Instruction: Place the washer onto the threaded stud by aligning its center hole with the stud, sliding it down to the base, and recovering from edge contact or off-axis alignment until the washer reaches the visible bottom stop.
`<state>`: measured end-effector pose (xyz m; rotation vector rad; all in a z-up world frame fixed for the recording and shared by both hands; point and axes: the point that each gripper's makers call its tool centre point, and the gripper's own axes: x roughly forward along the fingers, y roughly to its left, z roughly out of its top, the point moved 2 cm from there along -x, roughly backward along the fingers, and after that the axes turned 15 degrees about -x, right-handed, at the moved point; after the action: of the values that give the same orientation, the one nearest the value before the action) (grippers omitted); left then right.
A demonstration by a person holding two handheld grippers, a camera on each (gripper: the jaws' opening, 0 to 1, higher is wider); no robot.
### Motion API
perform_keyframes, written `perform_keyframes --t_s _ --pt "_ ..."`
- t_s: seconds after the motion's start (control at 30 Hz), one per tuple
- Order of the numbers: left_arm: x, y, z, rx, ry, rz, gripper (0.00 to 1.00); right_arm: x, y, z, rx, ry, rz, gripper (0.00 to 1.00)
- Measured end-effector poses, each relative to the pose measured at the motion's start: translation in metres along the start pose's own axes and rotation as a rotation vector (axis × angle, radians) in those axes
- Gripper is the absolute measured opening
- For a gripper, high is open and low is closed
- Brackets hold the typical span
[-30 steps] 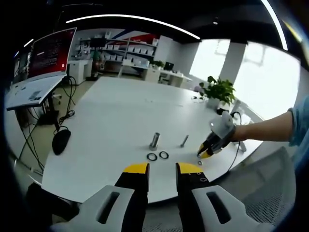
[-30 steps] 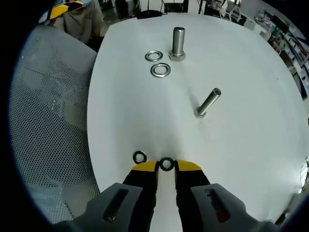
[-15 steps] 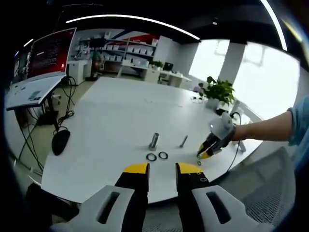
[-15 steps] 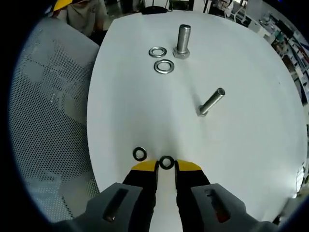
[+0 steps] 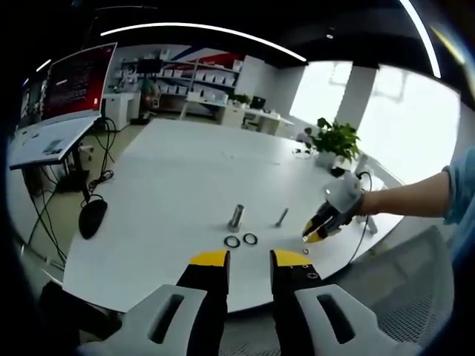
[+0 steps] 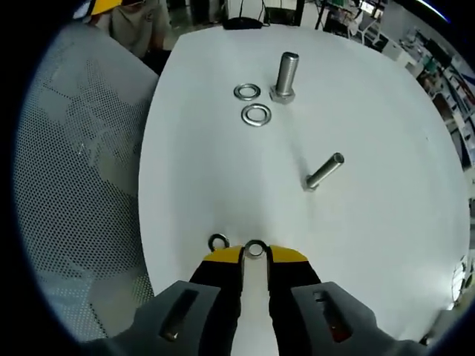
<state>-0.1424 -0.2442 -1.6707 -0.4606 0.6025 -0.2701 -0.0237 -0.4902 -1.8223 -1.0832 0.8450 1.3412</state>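
The right gripper (image 6: 254, 254) pinches a small steel washer (image 6: 254, 249) between its yellow tips (a second small ring (image 6: 218, 242) lies just beside) on the smooth white counter (image 6: 371, 111). The upright threaded stud (image 6: 286, 76) stands well apart, near two flat washers (image 6: 252, 104). The left gripper (image 5: 249, 259) hangs slightly open.

White round table (image 6: 386, 148), bare top. Upright threaded stud (image 6: 286, 76) standing on its hex head, two large washers (image 6: 252, 104) flat just beside it, close to each other. Second bolt (image 6: 324, 171) lying on its side, well apart from the upright one. Two small dark washers near the table edge: one (image 6: 218, 242) flat on the top, the other (image 6: 255, 249) just beside it. Same layout from the left gripper view: stud (image 5: 236, 216), lying bolt (image 5: 282, 217), washer pair (image 5: 241, 241). Potted plant (image 5: 334, 141) at the far edge.
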Motion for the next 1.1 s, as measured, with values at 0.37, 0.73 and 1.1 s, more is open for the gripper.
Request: perform_keyframes --t_s 0.37,0.73,1.1 --pt "0.0 0.0 0.0 -0.001 -0.002 0.002 0.19 -0.013 -0.003 0.016 -0.04 -0.001 0.035 0.13" --pt "-0.001 0.001 0.0 -0.003 -0.003 0.004 0.19 -0.031 -0.02 0.034 -0.09 0.003 0.048 0.13" --pt "0.0 0.001 -0.001 -0.003 0.001 0.005 0.19 -0.038 -0.038 0.041 -0.123 0.019 0.039 0.13"
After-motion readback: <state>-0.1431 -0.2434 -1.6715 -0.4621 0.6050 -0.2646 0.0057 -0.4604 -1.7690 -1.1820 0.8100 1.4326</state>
